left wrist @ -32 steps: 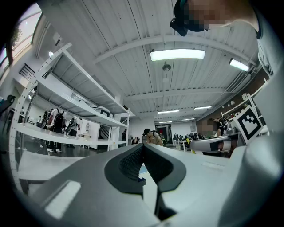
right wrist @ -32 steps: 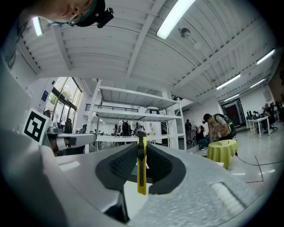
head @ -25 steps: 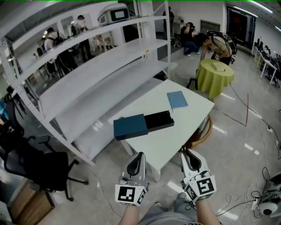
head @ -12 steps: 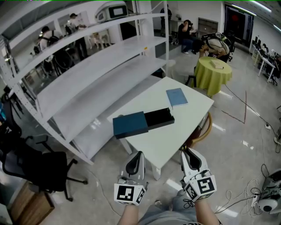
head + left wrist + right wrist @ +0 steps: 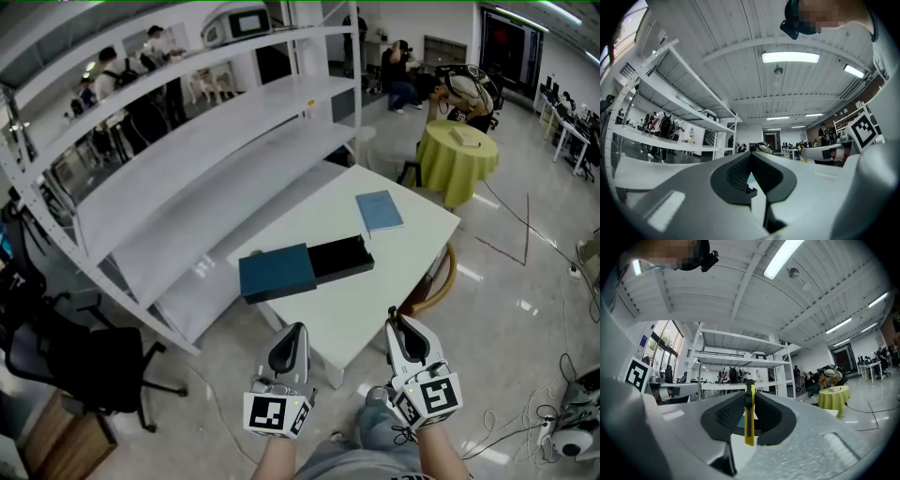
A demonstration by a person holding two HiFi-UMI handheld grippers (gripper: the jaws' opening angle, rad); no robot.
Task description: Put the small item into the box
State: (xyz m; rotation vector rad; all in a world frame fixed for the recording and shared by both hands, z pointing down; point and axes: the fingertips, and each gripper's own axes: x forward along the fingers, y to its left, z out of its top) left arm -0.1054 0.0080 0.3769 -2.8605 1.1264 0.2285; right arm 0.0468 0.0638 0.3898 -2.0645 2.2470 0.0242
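- Bench: stood white ahead of both grippers, alongside a white shelf rack.
- Box: lay mid-bench as an open black tray, end to end against a dark blue sleeve; had a flat blue piece lying farther back, apart from it.
- Right gripper: hovered near the bench's near corner; jaws clamped on the small item, a thin yellow strip with a black top, upright between the pads.
- Left gripper: hung beside the right one, apart from it; jaws pressed together, nothing between.
- Small item: sat well apart from the box, not inside it.
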